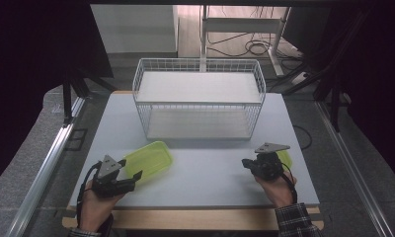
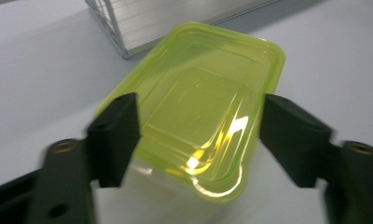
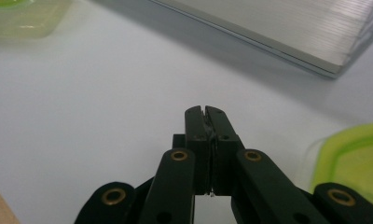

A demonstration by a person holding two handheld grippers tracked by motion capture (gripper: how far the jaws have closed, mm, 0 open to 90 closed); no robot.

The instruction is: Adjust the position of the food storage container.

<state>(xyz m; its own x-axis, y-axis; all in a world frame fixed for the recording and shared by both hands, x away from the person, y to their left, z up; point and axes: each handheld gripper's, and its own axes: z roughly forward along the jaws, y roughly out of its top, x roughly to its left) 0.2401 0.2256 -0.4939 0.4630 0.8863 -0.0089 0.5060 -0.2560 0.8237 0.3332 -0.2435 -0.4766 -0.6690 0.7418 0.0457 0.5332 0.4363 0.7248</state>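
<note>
Left gripper (image 2: 198, 140): jaws spread either side of the yellow-green container (image 2: 198, 107), near end between the pads; contact at the walls cannot be confirmed, so it is read as released, not yet grasping.
Grasp advice: jaws to be centred across the short width and closed squarely on both side walls; thin translucent plastic is judged likely to flex or skid on the bench (image 1: 210, 182) if pinched off-centre.
Right gripper (image 3: 207, 140): clenched on nothing, pads pressed together, held over bare bench.
Container position: lying at an angle on the bench front left (image 1: 148, 159), just ahead of the left gripper (image 1: 131, 180), apart from the wire basket (image 1: 198, 98).
Container contents: nothing seen inside.
Second green piece (image 3: 357, 158): seen just beside the right gripper (image 1: 252, 165); lid or tub cannot be told.
Wire basket contents: a flat white board (image 1: 198, 88) is laid across the upper level; nothing else is seen inside.
</note>
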